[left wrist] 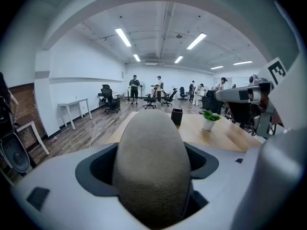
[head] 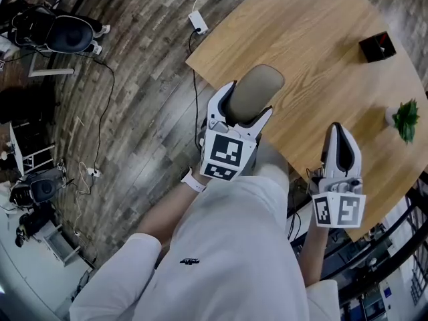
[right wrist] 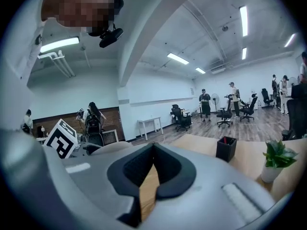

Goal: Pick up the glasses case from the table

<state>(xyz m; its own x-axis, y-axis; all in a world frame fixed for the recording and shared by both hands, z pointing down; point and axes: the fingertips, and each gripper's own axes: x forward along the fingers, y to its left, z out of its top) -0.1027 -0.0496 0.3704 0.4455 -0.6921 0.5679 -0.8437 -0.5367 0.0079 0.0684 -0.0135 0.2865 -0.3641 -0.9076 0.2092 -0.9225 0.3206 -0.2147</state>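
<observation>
The glasses case (head: pixel 257 91) is a grey-beige oval pouch, and my left gripper (head: pixel 249 109) is shut on it, holding it over the near edge of the wooden table (head: pixel 314 59). In the left gripper view the glasses case (left wrist: pixel 152 162) fills the space between the jaws of the left gripper (left wrist: pixel 152 176) and points out along them. My right gripper (head: pixel 336 131) hovers over the table's near right edge. Seen in its own view, the right gripper (right wrist: pixel 152 148) is shut with nothing held, and the tips of its jaws touch.
A black pen holder (head: pixel 376 47) and a small potted plant (head: pixel 406 119) stand at the table's far right. A power strip (head: pixel 198 23) and cables lie on the wood floor at left. Office chairs and people stand far off across the room.
</observation>
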